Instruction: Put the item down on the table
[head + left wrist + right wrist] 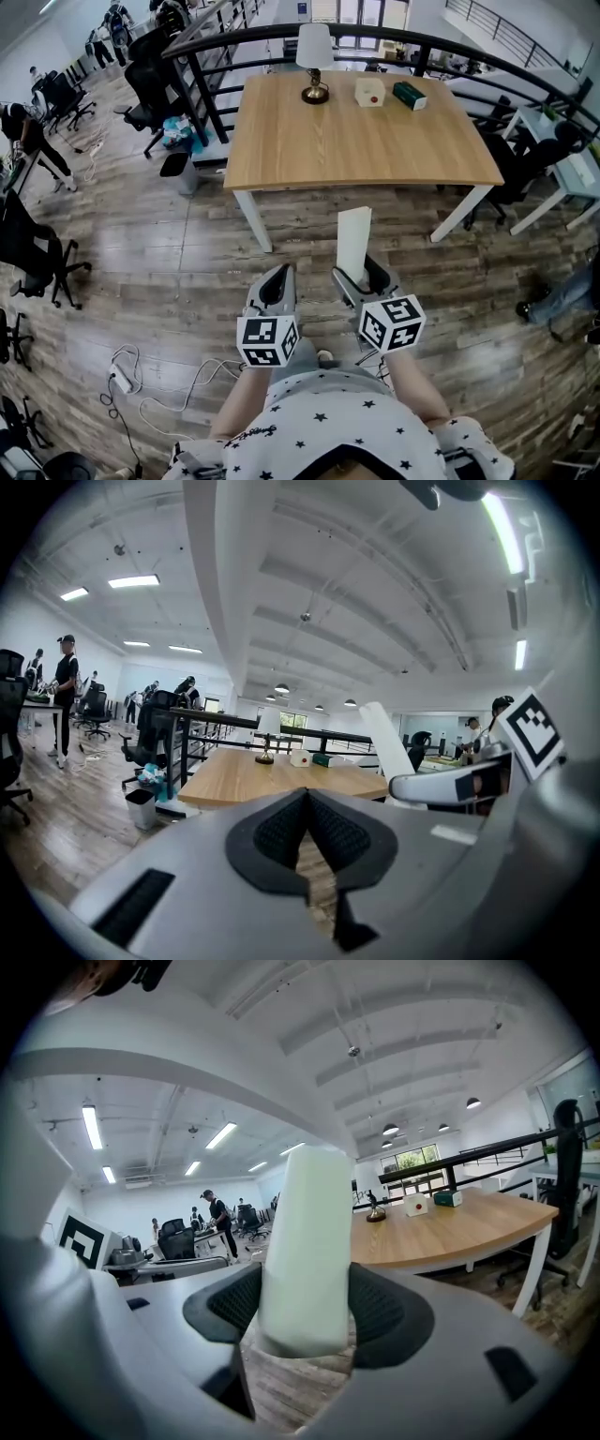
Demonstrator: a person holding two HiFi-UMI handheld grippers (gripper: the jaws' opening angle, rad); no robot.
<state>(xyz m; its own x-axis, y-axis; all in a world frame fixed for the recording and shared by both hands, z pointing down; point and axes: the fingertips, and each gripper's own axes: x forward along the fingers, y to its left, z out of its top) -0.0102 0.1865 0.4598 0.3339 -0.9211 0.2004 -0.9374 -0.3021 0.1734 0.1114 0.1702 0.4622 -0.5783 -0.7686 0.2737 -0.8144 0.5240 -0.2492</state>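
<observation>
Two grippers over the floor, short of the wooden table (pixel 356 141) — right gripper (pixel 361 272) clamped on an upright white block (pixel 353 239); left gripper (pixel 278 281) pinched together, empty.

Wooden table (pixel 356 141), plank floor (pixel 169 253), black chairs (pixel 28 246)

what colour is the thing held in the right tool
White, plain, no pattern: the tall block in the right tool; clearest in the right gripper view.

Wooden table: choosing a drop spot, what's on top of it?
A lamp, a white box and a green box stand at the far edge of the table. Only wood under them is covered.
</observation>
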